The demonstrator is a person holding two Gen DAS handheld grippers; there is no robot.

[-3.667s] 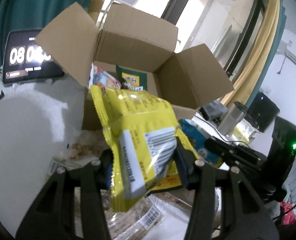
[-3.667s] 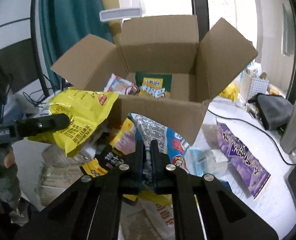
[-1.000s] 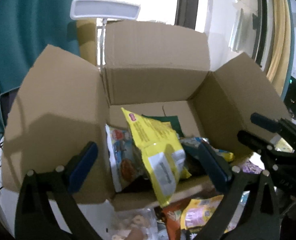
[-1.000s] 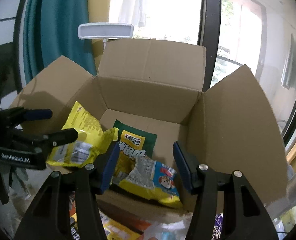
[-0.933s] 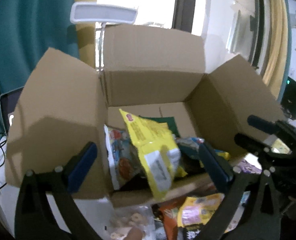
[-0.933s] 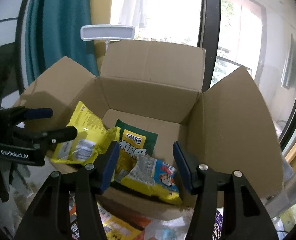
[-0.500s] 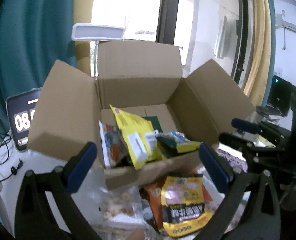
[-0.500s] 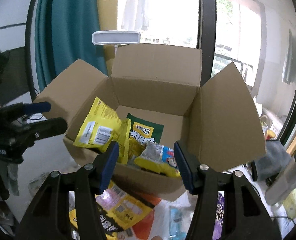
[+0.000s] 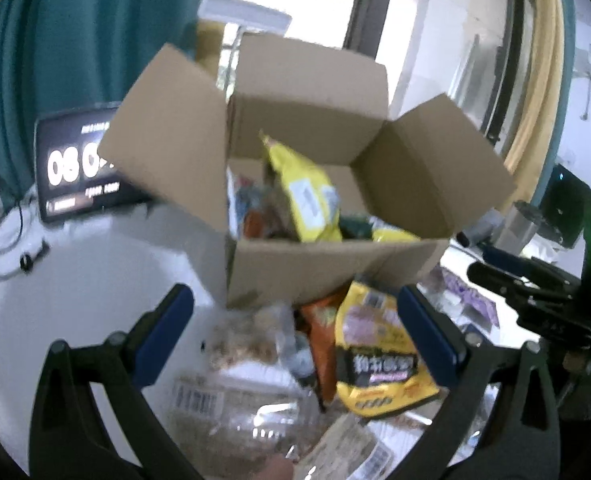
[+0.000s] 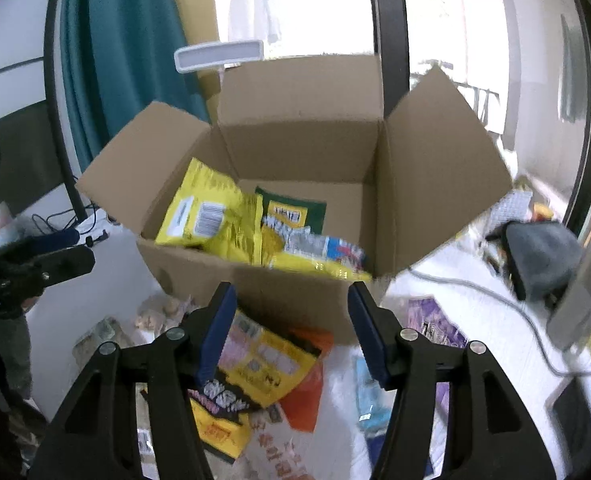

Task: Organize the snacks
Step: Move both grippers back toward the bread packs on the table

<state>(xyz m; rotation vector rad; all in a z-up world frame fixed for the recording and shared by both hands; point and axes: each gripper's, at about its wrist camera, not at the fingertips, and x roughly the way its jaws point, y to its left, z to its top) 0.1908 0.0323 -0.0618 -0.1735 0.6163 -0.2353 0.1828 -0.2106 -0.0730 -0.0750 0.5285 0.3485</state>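
Note:
An open cardboard box (image 10: pixel 255 280) stands on the white table with its flaps spread. Inside lie a yellow bag (image 10: pixel 211 212), a green bag (image 10: pixel 291 210) and a blue-and-yellow bag (image 10: pixel 319 252). My right gripper (image 10: pixel 291 332) hangs open and empty in front of the box's near wall. The left wrist view shows the same box (image 9: pixel 315 268) with the yellow bag (image 9: pixel 303 196) standing up in it. My left gripper (image 9: pixel 295 332) is wide open and empty over loose snacks. Among them is a yellow-and-black bag (image 9: pixel 379 352).
In front of the box lie an orange bag (image 10: pixel 307 392), a purple bag (image 10: pixel 431 324) and a blue pack (image 10: pixel 365 392). A tablet clock (image 9: pixel 75 168) stands at the left. A grey pouch (image 10: pixel 543 260), a cable and a metal cylinder (image 10: pixel 583 300) are at the right.
The yellow bag and the blue bag have been let go into the box. Both grippers have drawn back from it and sunk, bringing the snacks on the table into view.

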